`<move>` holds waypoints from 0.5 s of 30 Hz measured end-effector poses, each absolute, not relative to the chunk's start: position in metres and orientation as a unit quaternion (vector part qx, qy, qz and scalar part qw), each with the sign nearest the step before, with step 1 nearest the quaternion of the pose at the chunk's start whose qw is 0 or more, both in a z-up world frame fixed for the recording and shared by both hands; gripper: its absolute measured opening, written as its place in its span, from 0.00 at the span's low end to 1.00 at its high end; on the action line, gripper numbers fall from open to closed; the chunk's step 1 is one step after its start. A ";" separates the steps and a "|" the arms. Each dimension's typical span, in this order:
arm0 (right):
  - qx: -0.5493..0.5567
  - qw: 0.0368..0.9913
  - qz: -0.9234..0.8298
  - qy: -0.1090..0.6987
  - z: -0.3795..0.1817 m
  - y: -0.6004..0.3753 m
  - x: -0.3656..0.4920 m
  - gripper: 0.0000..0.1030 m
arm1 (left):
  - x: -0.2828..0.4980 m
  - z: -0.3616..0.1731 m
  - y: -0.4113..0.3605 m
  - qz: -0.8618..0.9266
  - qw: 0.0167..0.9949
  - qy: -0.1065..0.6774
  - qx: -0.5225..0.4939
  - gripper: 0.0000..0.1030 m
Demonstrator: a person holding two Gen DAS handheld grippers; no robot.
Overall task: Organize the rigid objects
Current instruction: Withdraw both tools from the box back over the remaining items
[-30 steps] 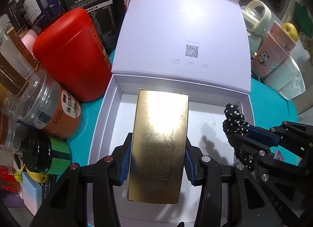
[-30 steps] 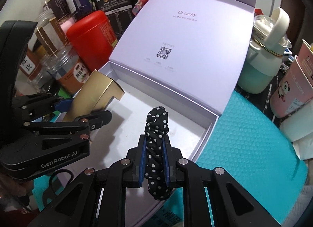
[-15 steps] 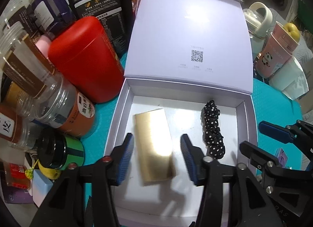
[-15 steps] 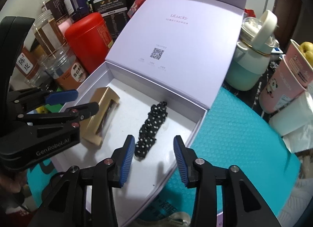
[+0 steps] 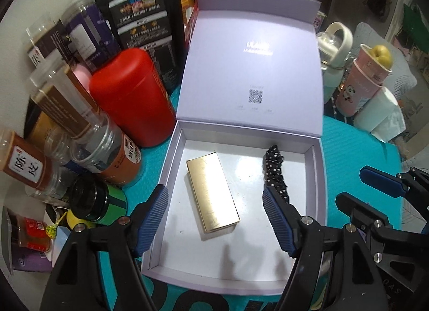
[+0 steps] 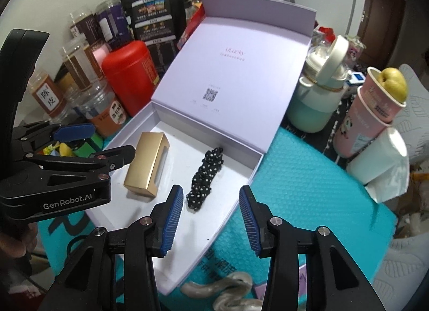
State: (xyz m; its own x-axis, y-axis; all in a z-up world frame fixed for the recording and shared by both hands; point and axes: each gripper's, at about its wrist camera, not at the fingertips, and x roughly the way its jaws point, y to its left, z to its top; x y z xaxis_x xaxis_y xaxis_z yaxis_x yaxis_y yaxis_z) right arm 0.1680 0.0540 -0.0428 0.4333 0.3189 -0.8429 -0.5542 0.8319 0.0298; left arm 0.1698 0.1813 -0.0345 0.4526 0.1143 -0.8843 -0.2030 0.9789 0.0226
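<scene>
Left gripper (image 5: pixel 214 214) and right gripper (image 6: pixel 211 217) hover side by side, jaws spread, holding nothing.

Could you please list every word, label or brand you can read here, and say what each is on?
"GenRobot.AI": side of the left gripper.
"ULucky": inside the box lid, faint.
"陈皮": brown jar.
QR code: lid; captions beneath it too small.
Black pouch and red canister: print unreadable.

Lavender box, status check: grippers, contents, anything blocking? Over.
Left gripper and right gripper open, empty. Gold box and polka-dot scrunchie flat inside lavender box, apart. Lid up; nothing blocking.
</scene>
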 end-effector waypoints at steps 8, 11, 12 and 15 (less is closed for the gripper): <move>-0.122 0.849 0.259 0.443 -0.016 0.044 0.147 0.42 | 0.148 -0.003 0.173 0.094 0.863 0.495 -0.035 0.71; -0.121 0.855 0.259 0.432 -0.005 0.041 0.137 0.46 | 0.138 0.009 0.170 0.095 0.868 0.485 -0.032 0.71; -0.119 0.858 0.260 0.427 0.000 0.039 0.133 0.49 | 0.135 0.013 0.169 0.095 0.870 0.483 -0.032 0.71; -0.115 0.864 0.259 0.416 0.011 0.034 0.123 0.51 | 0.125 0.023 0.167 0.096 0.874 0.476 -0.032 0.73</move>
State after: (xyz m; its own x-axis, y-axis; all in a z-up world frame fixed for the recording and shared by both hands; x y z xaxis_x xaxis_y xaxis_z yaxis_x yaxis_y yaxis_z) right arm 0.1235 0.0340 0.0105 0.5197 0.3512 -0.7789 -0.5423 0.8400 0.0169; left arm 0.1249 0.1668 0.0230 0.5287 0.1369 -0.8377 -0.1977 0.9796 0.0353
